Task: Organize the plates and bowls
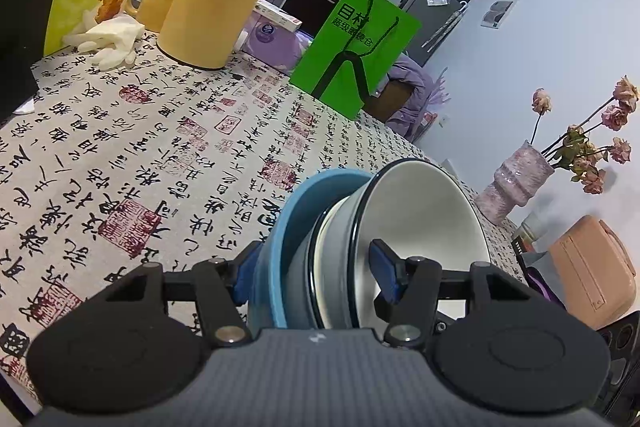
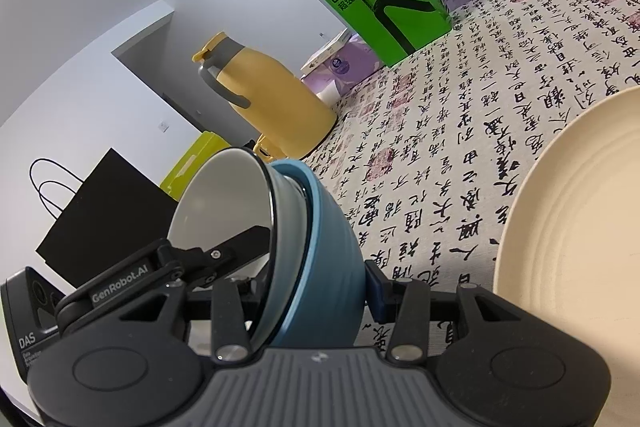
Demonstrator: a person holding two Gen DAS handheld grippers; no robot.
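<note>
We see our left gripper (image 1: 316, 273) clamping 1 side of the nested bowl stack (image 1: 344, 247): a glossy blue outer bowl around grey, white-lined ones. Our right gripper (image 2: 316, 291) grips the opposite side, jaws part-open on the walls, above the calligraphy-cloth counter (image 2: 460, 131) beside a ridged cream plate (image 2: 580, 227).

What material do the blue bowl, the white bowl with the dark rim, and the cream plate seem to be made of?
Blue bowl: probably glazed ceramic with a satin finish, showing only soft highlights.
White bowl: probably glossy glazed ceramic, though enamel is possible; its thin dark rim shines.
Cream plate: matte, with faint concentric ridges; stoneware or plastic, I cannot tell which.
</note>
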